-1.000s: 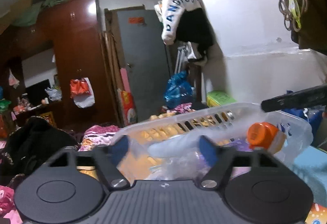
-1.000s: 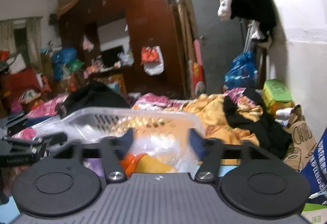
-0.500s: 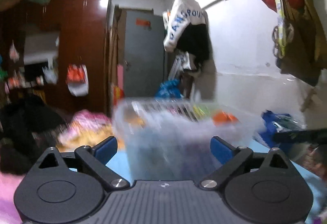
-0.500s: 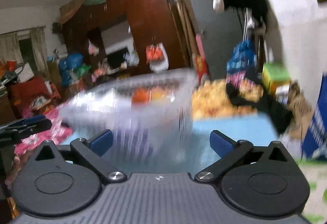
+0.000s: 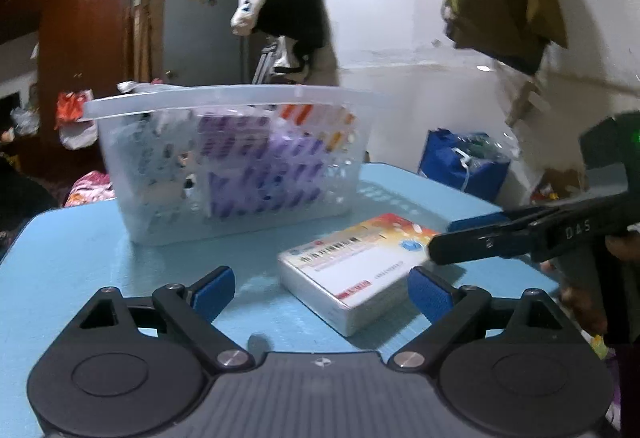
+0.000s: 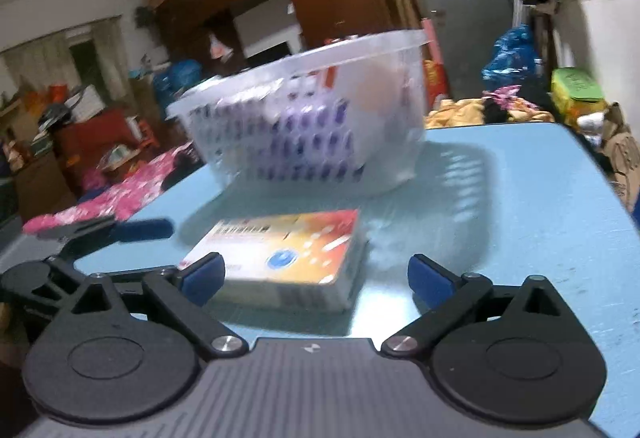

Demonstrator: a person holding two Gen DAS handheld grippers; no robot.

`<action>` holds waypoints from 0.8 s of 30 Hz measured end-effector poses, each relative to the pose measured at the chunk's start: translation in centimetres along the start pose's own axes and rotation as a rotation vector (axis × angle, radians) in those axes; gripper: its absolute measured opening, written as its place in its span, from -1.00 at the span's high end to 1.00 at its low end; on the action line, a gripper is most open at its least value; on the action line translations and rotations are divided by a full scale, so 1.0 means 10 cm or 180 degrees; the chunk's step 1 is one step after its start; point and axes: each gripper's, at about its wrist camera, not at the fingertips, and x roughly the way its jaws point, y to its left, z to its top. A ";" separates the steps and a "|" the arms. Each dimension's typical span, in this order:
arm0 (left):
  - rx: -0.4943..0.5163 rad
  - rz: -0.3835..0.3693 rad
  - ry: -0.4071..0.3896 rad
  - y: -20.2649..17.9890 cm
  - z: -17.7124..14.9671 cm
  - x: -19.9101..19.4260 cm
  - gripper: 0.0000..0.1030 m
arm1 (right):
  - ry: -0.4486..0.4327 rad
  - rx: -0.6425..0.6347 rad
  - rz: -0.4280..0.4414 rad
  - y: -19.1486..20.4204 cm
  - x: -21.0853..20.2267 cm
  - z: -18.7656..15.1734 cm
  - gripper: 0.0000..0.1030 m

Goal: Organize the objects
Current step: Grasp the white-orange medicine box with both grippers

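My left hand-held gripper [image 5: 322, 288] and right hand-held gripper [image 6: 316, 274] both gape empty; the box [image 6: 284, 252] lies just ahead, basket [image 6: 320, 126] beyond, ready for loading.

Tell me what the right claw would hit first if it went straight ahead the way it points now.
Most likely the medicine box lying flat on the blue table. It sits just ahead of the open right claw, nearer its left finger. Behind it stands the clear plastic basket. Depth is hard to judge here.

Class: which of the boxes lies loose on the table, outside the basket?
The white-and-orange box: it lies flat on the blue table before the basket; the purple ones are inside.
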 end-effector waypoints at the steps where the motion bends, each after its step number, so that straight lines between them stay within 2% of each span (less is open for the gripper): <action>1: 0.0048 0.0003 -0.0007 -0.03 -0.01 0.00 -0.82 | 0.0007 -0.0046 0.0040 0.03 0.01 -0.03 -0.88; 2: 0.0095 0.0004 -0.0008 -0.06 -0.02 0.02 -0.77 | 0.0000 -0.0103 0.0078 0.04 0.01 -0.04 -0.74; 4: 0.0148 -0.0014 0.0005 -0.10 -0.04 0.05 -0.58 | -0.0003 -0.0175 0.0107 0.05 0.00 -0.06 -0.63; 6: 0.0150 -0.0089 0.0066 -0.14 -0.06 0.11 -0.14 | 0.0018 -0.0308 0.0133 0.08 -0.01 -0.07 -0.49; 11: 0.0275 -0.0050 0.0038 -0.23 -0.10 0.11 -0.12 | 0.0013 -0.0572 0.0067 0.19 -0.01 -0.13 -0.45; 17: 0.0331 0.0063 -0.0048 -0.27 -0.12 0.08 -0.08 | -0.0093 -0.0837 -0.0191 0.30 -0.02 -0.24 -0.07; 24: 0.0347 0.0111 -0.0106 -0.28 -0.14 0.05 -0.08 | -0.0196 -0.0722 -0.0139 0.27 -0.04 -0.26 0.08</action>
